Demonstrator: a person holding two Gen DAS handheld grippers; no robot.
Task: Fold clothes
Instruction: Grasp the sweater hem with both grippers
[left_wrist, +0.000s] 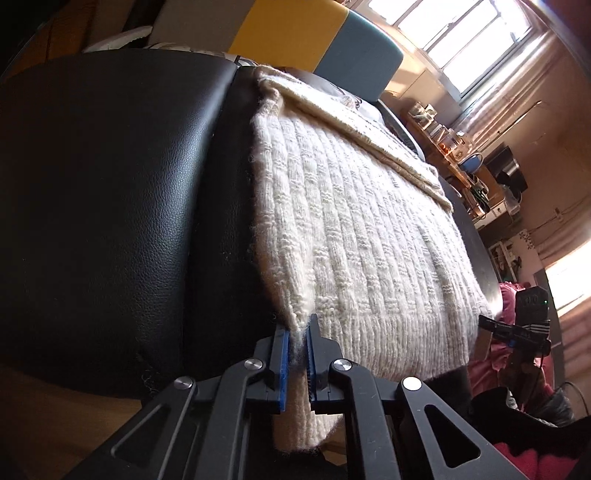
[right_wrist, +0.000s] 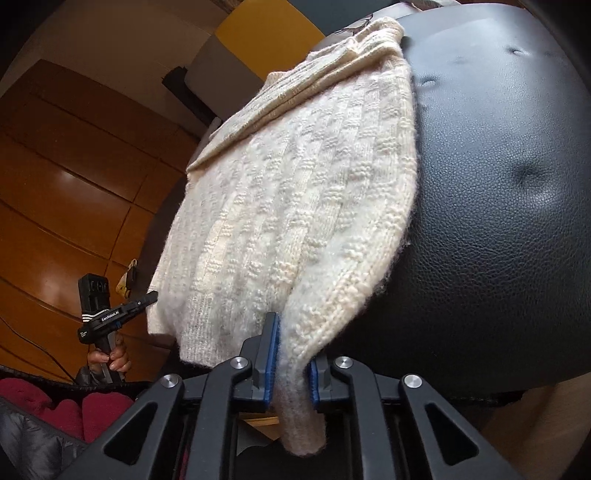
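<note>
sweater (left_wrist: 369, 229): cream knit, lying flat on the black sofa (left_wrist: 103, 206), one layer folded over at the far end
left gripper (left_wrist: 297, 343): clamped on a near hem corner, knit pinched between the blue pads
right gripper (right_wrist: 290, 354): clamped on the other hem corner, fabric bunched and hanging below the jaws

Cream knit sweater (left_wrist: 369, 229) across black cushion (left_wrist: 110, 203)

left gripper (left_wrist: 297, 334) clamped, right gripper (right_wrist: 291, 343) clamped
</note>
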